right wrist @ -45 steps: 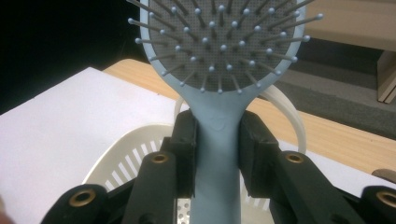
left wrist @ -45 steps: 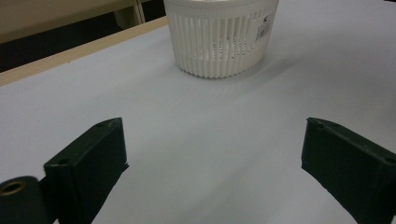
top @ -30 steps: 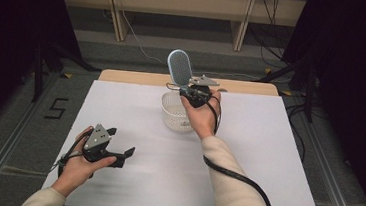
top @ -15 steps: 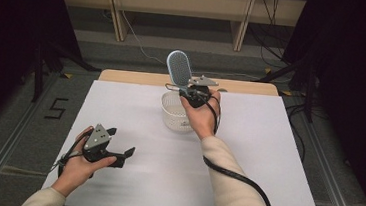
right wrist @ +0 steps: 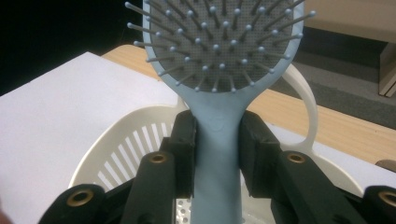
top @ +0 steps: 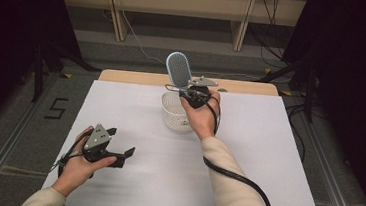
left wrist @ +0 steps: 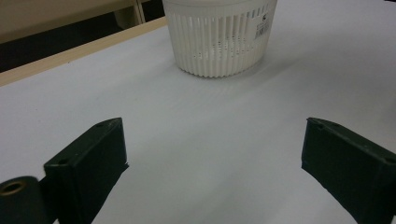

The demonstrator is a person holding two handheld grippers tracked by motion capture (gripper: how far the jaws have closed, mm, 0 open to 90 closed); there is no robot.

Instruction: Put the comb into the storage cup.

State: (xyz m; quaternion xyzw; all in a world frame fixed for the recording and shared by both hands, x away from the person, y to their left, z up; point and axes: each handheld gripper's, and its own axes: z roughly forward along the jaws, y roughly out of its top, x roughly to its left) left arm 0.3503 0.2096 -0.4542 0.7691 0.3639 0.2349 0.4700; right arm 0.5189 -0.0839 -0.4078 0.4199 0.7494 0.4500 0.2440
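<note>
Brush point(right wrist: 219, 154) is standing upright over the basket point(top: 172, 113), its handle pinched between the closed jaws of the right gripper point(top: 195, 91), head pointing up. By the look of it, the placing step is under way; next the gripper would be lowering the brush in and letting go. Left gripper point(top: 116, 153) is resting on the worktop point(top: 276, 156), jaws spread wide, holding nothing.

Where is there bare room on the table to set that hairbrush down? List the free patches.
Bare white table lies right of the right gripper, from the basket to the right edge. More lies left of the basket, above the left gripper. It is crowded at the basket, where the hairbrush is held above it.
</note>
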